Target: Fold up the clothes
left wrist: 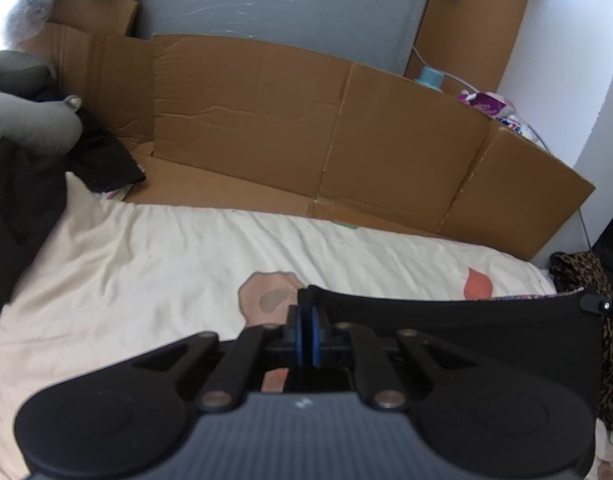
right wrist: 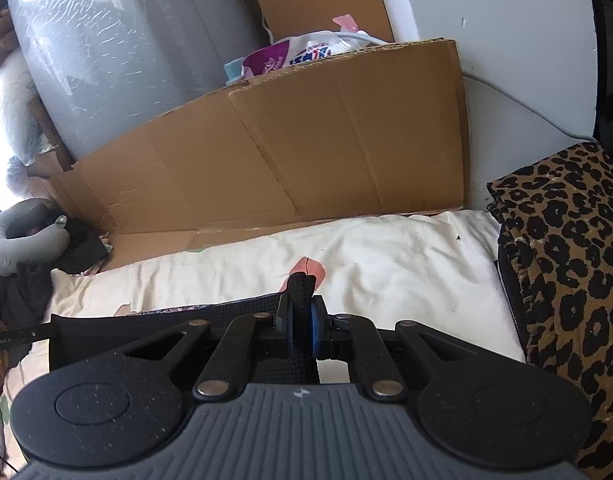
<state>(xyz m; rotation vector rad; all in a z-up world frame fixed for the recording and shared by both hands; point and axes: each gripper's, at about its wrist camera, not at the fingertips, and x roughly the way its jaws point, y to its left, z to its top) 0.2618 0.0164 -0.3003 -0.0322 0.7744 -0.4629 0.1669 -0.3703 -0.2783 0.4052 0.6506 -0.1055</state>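
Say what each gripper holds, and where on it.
Both hold one black garment by its top edge: left gripper at one corner, right gripper at the other.

A black knit garment (right wrist: 226, 316) is seen against a cream bedsheet (left wrist: 146, 248) printed with pink and salmon shapes. Blue pads (right wrist: 317, 330) are set in the black gripper fingers. Brown cardboard (left wrist: 290, 120) is stood behind, before a grey plastic-wrapped panel (left wrist: 286, 4). A tan fabric (right wrist: 566, 248) is patterned with black leopard spots; a grey cushion (right wrist: 14, 240) is shown beside dark clothes.
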